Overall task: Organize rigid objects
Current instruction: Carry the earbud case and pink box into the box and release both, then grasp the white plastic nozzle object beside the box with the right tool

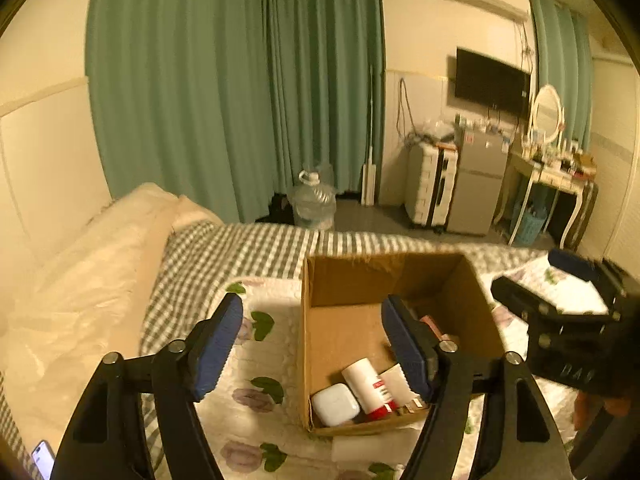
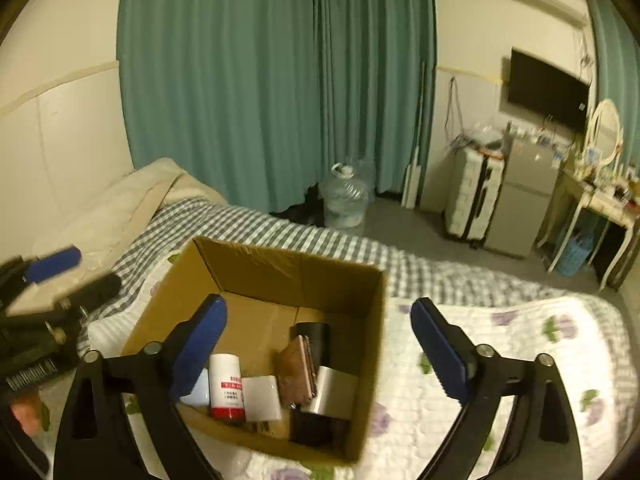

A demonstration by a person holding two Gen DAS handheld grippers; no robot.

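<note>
An open cardboard box (image 1: 436, 270) (image 2: 256, 260) stands on the bed. Inside lie a white bottle with a red label (image 1: 366, 386) (image 2: 226, 386), a white rounded case (image 1: 335, 404), a white box (image 2: 262, 398), a brown wallet (image 2: 296, 368), a black cylinder (image 2: 314, 334) and a silver item (image 2: 334, 394). My left gripper (image 1: 316, 346) is open and empty above the box's left wall. My right gripper (image 2: 320, 352) is open and empty above the box's right part. The right gripper also shows in the left wrist view (image 1: 560, 284), the left gripper in the right wrist view (image 2: 56, 276).
The box rests on a flowered quilt (image 2: 500, 344) over a checked sheet (image 1: 224, 248). A cream pillow (image 1: 92, 280) lies at the left. A phone (image 1: 43, 458) lies at the lower left. Beyond the bed stand a water jug (image 1: 314, 202), a suitcase (image 1: 432, 184), a small fridge (image 1: 478, 184) and a dressing table (image 1: 556, 176).
</note>
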